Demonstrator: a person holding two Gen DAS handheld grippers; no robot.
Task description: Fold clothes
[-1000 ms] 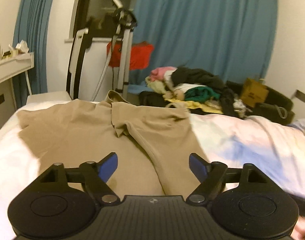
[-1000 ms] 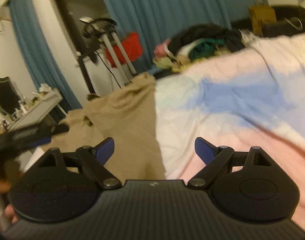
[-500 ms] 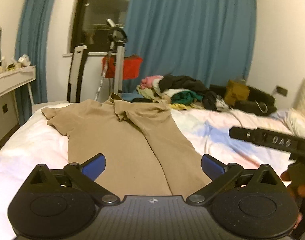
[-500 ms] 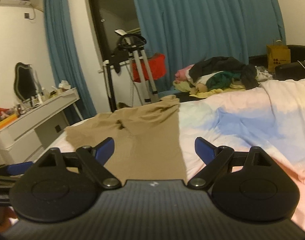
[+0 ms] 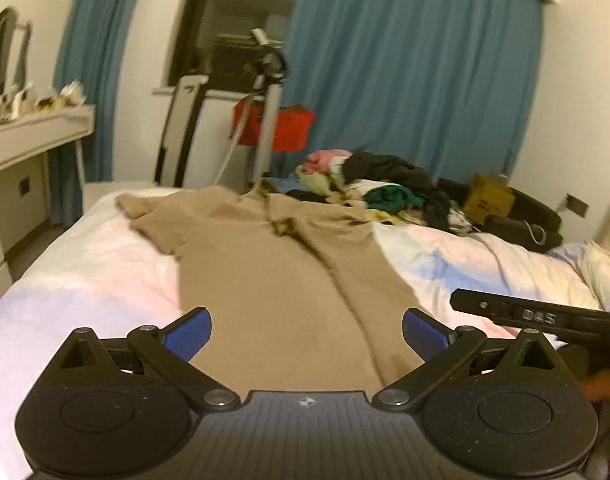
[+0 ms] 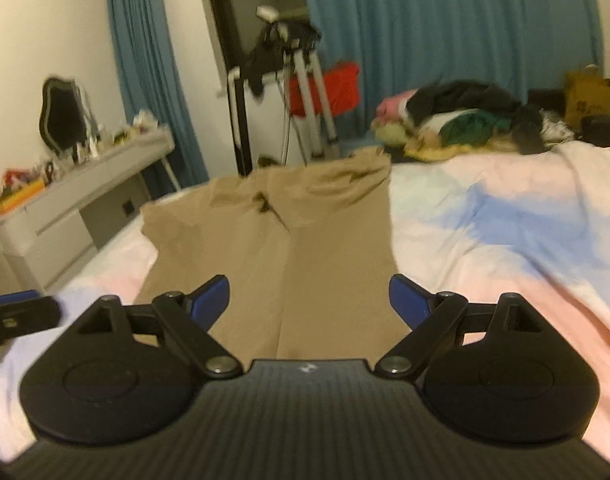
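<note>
Tan garment (image 5: 273, 280) flat on bed (image 5: 85, 272), clothes pile (image 5: 369, 184) beyond

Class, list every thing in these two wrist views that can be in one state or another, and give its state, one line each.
left gripper: open, jaws just widened, nothing between them
right gripper: open, holds nothing
tan garment: spread flat on the bed, one side folded over the middle
clothes pile: heaped, unfolded
blue curtains: drawn apart at the window
bed cover: spread out, lightly wrinkled
</note>
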